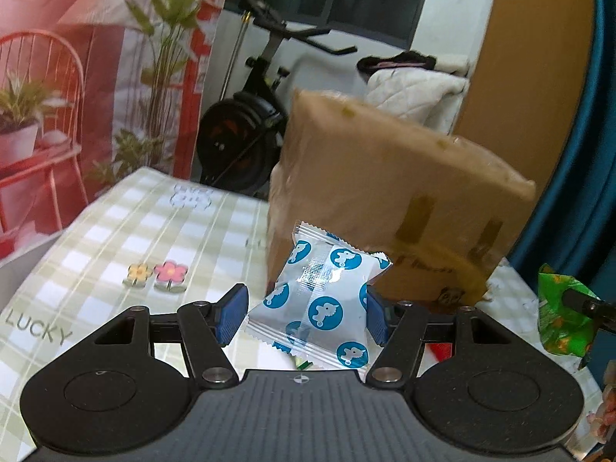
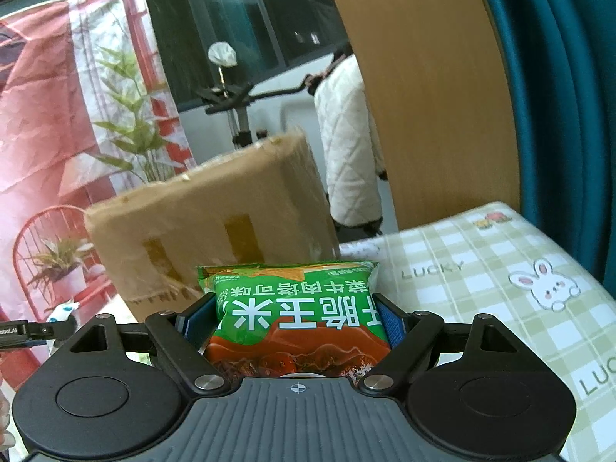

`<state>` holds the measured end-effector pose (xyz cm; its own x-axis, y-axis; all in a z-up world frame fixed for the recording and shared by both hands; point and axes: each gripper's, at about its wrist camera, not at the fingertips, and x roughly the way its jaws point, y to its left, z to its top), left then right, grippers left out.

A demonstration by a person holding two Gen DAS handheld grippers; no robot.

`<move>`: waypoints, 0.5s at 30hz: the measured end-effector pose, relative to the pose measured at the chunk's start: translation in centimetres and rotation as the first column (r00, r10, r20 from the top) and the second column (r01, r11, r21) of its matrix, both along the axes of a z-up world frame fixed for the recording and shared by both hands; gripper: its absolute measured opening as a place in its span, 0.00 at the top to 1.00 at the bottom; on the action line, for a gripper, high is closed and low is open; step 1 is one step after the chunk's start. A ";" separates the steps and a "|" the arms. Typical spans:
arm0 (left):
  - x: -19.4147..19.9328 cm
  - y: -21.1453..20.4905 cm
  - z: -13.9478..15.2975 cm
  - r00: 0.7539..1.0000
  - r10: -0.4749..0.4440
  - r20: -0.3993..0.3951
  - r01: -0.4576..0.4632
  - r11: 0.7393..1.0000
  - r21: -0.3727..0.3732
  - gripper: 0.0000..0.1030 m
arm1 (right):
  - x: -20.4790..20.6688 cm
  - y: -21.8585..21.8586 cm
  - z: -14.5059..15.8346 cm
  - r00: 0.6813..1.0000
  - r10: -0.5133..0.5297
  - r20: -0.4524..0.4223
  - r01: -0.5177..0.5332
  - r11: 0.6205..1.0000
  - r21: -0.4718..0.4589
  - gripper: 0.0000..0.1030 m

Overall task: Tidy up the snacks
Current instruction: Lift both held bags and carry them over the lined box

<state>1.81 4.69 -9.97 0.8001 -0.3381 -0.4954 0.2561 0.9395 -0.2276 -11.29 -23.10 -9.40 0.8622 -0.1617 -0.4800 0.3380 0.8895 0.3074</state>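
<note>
Your left gripper pinches a crinkly white packet with blue dots, low centre of its frame. Your right gripper squeezes a glossy green snack bag, long axis pointing away from you. The cardboard box, matte and taped, stands directly ahead of both on the checked cloth, roughly equally near.

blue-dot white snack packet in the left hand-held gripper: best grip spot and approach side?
Grip the white packet across its puffed middle, between the crimped end seals, coming from the near side as the left hand-held gripper does now. The body is the widest, firmest part; the flat serrated ends would probably fold or slip. It sits tilted between the blue pads, so squeeze square to the long sides.
</note>
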 end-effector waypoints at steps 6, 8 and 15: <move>-1.1 -0.7 2.2 0.998 -0.012 0.058 0.012 1.000 -0.011 0.36 | -0.2 0.5 2.5 0.998 0.019 0.051 -0.018 1.000 -0.022 0.22; -1.3 -0.8 2.9 0.997 -0.011 0.077 0.013 1.000 -0.018 0.36 | -0.1 0.7 3.5 0.997 0.026 0.071 -0.023 0.999 -0.036 0.22; -1.8 -1.5 6.1 0.986 -0.016 0.166 0.019 1.000 -0.014 0.36 | 0.5 1.0 7.3 0.990 0.047 0.130 -0.039 0.997 -0.061 0.22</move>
